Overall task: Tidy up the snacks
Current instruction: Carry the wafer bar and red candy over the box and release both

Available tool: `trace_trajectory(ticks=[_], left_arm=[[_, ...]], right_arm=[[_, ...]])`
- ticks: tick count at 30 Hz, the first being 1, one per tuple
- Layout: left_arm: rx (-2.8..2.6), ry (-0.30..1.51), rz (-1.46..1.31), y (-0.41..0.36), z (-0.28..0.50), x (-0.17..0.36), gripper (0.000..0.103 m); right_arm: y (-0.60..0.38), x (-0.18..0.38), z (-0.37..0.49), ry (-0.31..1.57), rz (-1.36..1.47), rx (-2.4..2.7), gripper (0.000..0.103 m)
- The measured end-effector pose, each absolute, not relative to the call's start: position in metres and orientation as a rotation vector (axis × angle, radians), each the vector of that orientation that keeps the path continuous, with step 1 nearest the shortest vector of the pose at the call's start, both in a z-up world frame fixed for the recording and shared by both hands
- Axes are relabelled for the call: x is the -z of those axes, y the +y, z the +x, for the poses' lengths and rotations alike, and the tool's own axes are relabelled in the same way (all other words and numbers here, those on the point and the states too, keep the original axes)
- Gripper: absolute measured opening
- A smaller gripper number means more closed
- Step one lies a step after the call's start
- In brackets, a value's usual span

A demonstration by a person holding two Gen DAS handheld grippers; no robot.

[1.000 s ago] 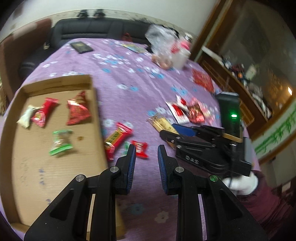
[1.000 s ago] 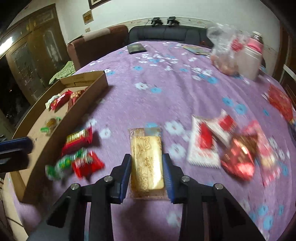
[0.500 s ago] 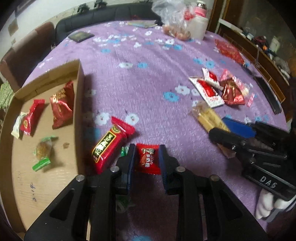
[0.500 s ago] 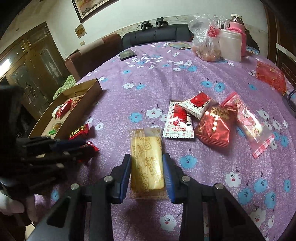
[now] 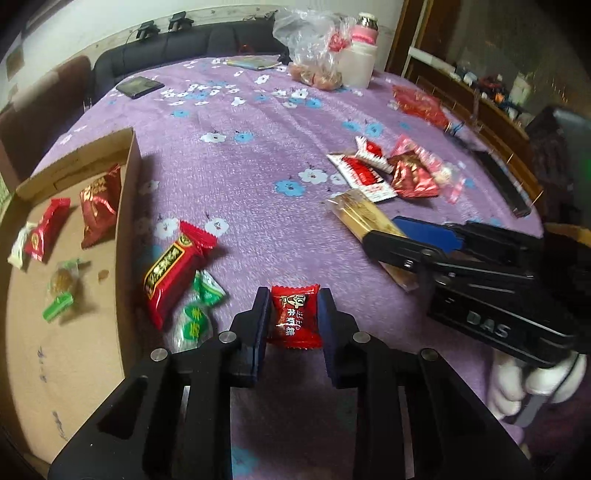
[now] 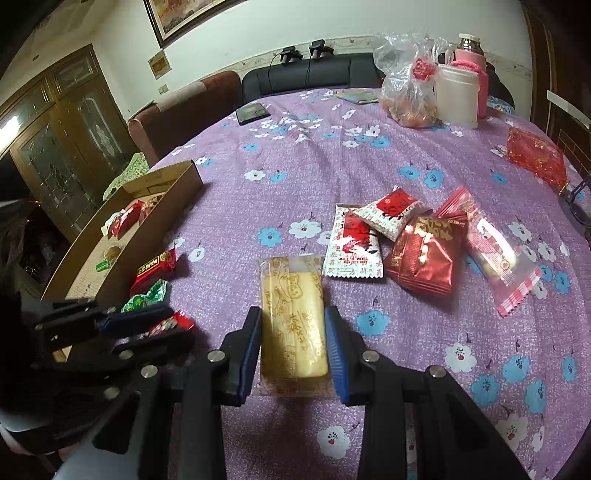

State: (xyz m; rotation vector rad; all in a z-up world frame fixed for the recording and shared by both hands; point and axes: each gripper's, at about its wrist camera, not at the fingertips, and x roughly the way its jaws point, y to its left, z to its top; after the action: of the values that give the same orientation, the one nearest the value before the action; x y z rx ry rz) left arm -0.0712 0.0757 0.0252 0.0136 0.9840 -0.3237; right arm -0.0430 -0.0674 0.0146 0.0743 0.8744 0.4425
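L tongs [image 5: 293,314] have dropped onto the small red candy [image 5: 294,316] since a sec ago; jaws closing, candy between them, pads look pressed on its sides. Means pickup is underway, prob. headed for the cardboard box [image 5: 130,173] at left, w/ a few snacks inside. R tongs [image 6: 292,345] narrow, gripping the yellow biscuit pack [image 6: 293,325]. More packets [image 6: 424,254] loose on the surface [image 5: 236,184], purple floral cloth. Sofa, wood cabinets behind.

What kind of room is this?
Probably a home living or dining room: a table under a purple flowered cloth, a black sofa behind it, a framed picture on the wall.
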Motion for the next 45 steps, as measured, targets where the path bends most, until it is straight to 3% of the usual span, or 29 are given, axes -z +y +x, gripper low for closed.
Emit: trace_trajectory(ticks=[19,29,45], left_arm=[[0.158,0.847,-0.255,0.213,-0.125,-0.065,0.025],[0.036,0.869,-0.313,0.276,-0.112,-0.052,0.025],[-0.024,0.923,-0.32,0.315,-0.063,-0.034,0.025]], right_arm=[[-0.06,-0.04,-0.06,0.8,0.102,-0.446,0.037],[0.027,-0.068,-0.077,0.807,0.032,-0.641,0.037],[0.156,-0.045,-0.068,0.907,-0.122,-0.808,0.037]])
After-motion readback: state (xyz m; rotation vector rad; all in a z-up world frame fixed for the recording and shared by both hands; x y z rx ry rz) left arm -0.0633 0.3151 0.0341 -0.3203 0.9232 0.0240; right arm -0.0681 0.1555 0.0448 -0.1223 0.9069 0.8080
